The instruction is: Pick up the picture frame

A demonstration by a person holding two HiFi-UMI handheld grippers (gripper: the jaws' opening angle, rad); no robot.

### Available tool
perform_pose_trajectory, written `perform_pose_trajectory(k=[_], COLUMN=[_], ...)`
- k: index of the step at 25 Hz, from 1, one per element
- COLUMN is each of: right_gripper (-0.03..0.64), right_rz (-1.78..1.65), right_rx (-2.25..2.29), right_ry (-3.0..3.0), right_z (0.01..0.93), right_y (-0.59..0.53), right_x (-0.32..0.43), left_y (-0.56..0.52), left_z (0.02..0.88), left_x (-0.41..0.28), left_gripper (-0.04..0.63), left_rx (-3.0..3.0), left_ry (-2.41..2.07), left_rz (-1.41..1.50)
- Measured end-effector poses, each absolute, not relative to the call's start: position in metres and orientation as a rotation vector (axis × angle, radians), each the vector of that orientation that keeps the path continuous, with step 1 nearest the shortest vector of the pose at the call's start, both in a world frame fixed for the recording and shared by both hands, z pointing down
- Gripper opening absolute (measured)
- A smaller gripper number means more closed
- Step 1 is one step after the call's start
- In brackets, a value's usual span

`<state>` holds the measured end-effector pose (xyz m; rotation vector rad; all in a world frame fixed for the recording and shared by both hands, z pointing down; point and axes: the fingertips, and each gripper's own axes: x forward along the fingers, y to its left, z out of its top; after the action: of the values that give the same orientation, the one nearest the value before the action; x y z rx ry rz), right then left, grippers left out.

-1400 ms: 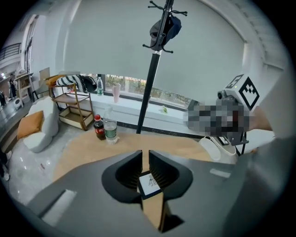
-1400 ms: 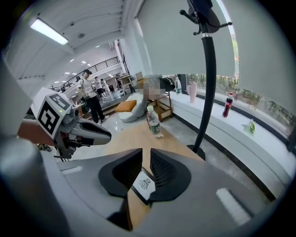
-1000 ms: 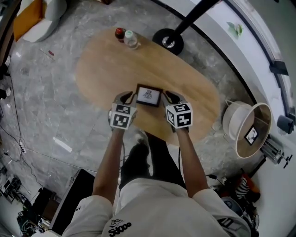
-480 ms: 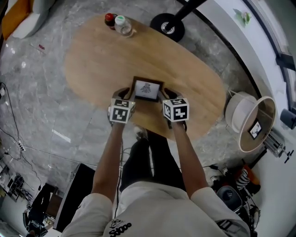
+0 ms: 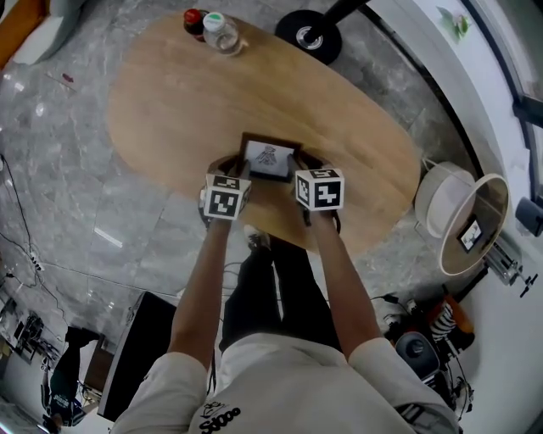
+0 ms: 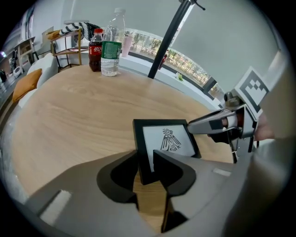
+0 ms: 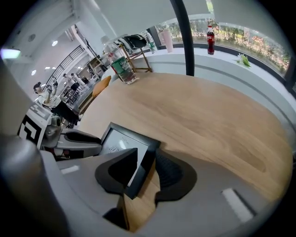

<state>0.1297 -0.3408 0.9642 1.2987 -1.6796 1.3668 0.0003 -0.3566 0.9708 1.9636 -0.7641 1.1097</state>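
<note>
Two sets of jaws are standing apart, each having just been opening, and each is straddling an edge of the picture frame [image 5: 270,158] without pressing on it. The left gripper [image 6: 145,159] is reaching over the frame's near left corner: the black moulding is sitting in the gap between its jaws, with bare wood showing beside it. The right gripper [image 7: 147,159] is doing the same at the opposite side, with the frame's right edge [image 7: 122,141] running up between its two dark pads.

From the head view, the left gripper [image 5: 231,165] and the right gripper [image 5: 307,165] are flanking the frame at its two sides, both pointing steeply down, with the person's arms [image 5: 199,288] stretching out to them.

The frame [image 6: 166,139] is lying face up on the near part of the table [image 5: 170,93], close to the edge nearest the person. It is showing a narrow black rectangular border around a white sheet with a small dark bird-like figure drawn in the middle.

Farther out, the oval, light wooden table top is carrying a cola bottle [image 5: 194,19] and a water bottle [image 5: 219,32], standing just beside each other at the far end, well apart from the frame.
</note>
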Motion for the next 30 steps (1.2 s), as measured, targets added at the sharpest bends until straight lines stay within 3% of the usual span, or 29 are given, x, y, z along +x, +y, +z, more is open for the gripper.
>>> perform_pose_trajectory(k=[20, 30], right_gripper=[0.104, 0.100], right_rz=[1.390, 1.339], right_rx=[1.328, 1.350], right_ry=[-1.627, -1.711], right_z=[0.975, 0.912], right_y=[-0.349, -0.354], right_x=[0.134, 0.117], left_y=[-0.355, -0.357], left_z=[0.974, 0.917], left_x=[-0.003, -0.021], left_gripper=[0.084, 0.081], left_rx=[1.867, 1.904], left_ry=[-0.809, -0.887], left_rz=[1.102, 1.024])
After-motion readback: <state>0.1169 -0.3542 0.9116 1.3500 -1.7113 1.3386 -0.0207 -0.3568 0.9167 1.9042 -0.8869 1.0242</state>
